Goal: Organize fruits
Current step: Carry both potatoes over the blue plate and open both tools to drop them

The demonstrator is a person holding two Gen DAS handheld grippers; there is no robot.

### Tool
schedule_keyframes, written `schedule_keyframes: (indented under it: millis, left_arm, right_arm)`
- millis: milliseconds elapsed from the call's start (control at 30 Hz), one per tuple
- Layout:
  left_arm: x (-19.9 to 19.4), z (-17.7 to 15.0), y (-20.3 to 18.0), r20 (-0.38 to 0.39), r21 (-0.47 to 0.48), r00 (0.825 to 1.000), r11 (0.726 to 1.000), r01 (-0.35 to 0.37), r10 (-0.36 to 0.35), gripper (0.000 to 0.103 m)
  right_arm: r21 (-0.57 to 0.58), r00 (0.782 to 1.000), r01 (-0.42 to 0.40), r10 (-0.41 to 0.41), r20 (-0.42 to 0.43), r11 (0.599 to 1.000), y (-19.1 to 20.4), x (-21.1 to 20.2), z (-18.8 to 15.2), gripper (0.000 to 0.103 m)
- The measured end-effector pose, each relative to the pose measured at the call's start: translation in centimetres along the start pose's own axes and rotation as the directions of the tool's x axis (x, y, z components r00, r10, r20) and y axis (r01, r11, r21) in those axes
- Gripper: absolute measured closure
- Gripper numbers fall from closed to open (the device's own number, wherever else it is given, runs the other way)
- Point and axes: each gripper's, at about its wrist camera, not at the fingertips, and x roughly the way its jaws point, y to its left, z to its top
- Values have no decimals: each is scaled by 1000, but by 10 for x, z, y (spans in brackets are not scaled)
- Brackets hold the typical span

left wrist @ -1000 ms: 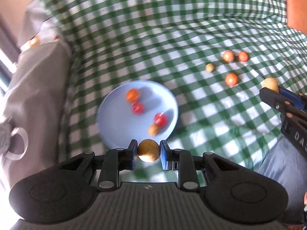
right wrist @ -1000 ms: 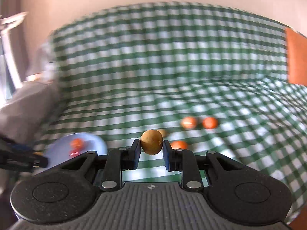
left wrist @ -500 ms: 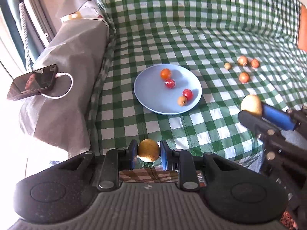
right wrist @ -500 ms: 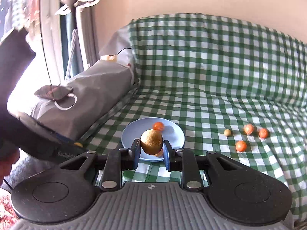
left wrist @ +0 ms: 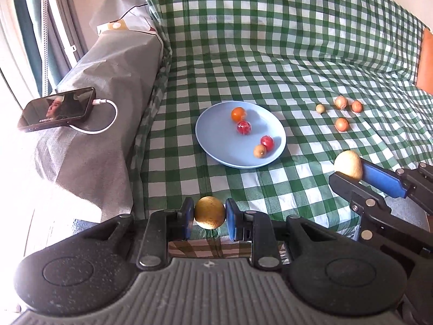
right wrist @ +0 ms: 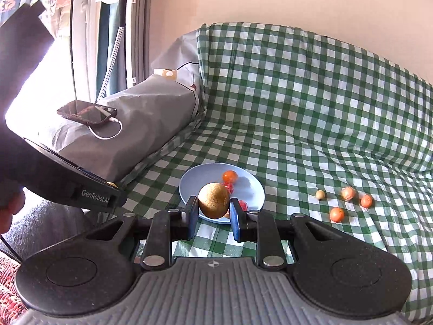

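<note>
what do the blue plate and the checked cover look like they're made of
Blue plate: smooth, evenly coloured, with a soft sheen; probably plastic or glazed ceramic, the look leaves it open. Checked cover: thin and slightly glossy, with sharp fold lines and crinkles, so likely a plastic sheet rather than woven cloth.

pale blue plate point(left wrist: 211, 146), green-white checked cloth point(left wrist: 270, 54)

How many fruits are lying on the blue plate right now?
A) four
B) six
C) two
A: the left wrist view shows four on the blue plate: an orange one, two red ones, and a small tan one.
</note>
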Motion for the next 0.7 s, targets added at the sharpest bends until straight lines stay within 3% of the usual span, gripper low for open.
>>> schedule_keyframes:
  millis: [700]
  left_arm:
    - [17,9,6,-23,-22,1000,1000,6,-7,76]
  right_arm:
    - [7,998,-1,1,-59,1000,-6,17,-1,77]
